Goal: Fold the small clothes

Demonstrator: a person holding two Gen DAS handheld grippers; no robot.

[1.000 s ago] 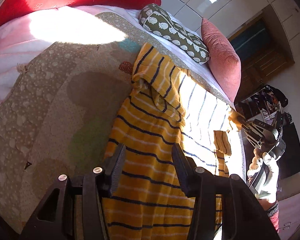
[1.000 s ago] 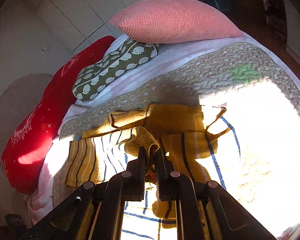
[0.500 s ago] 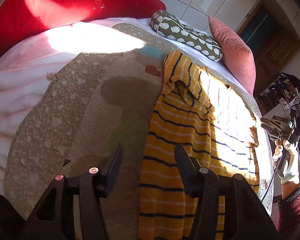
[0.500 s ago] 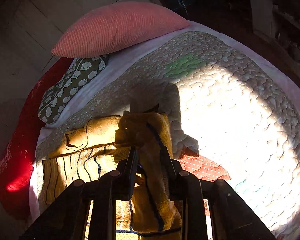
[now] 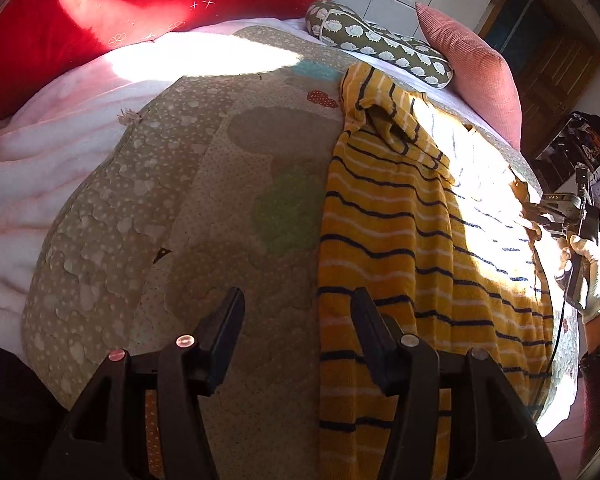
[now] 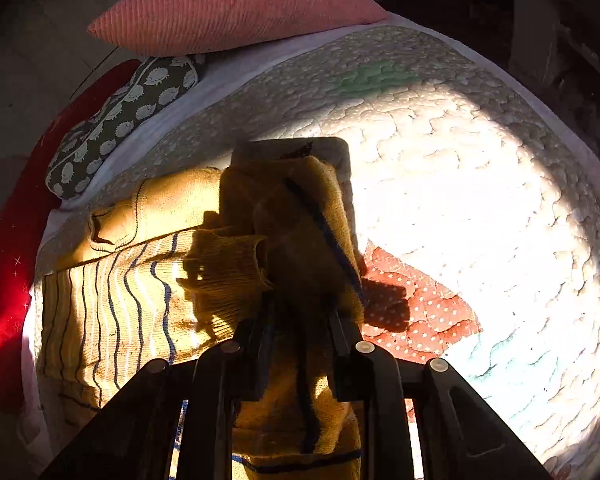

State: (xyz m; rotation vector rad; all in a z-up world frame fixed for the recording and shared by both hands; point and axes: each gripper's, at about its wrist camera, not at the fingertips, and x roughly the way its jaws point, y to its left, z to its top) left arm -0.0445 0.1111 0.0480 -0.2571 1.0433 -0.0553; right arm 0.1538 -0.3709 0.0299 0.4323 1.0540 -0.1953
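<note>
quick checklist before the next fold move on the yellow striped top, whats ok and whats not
1. Right gripper has cloth between its fingers: ok, a bunched part of the yellow striped top sits there.
2. Firmness of that hold: cannot tell, shadow hides the contact.
3. Left gripper free to take an edge: ok, jaws wide apart, nothing between them.
4. Top lying flat: not ok, its far end is rumpled and the part at the right gripper is bunched.
5. Space on the quilt beside the top: ok, bare on its left.
6. Hedgehog-print pillow and pink pillow clear of the top: ok, at the bed's far end.
</note>
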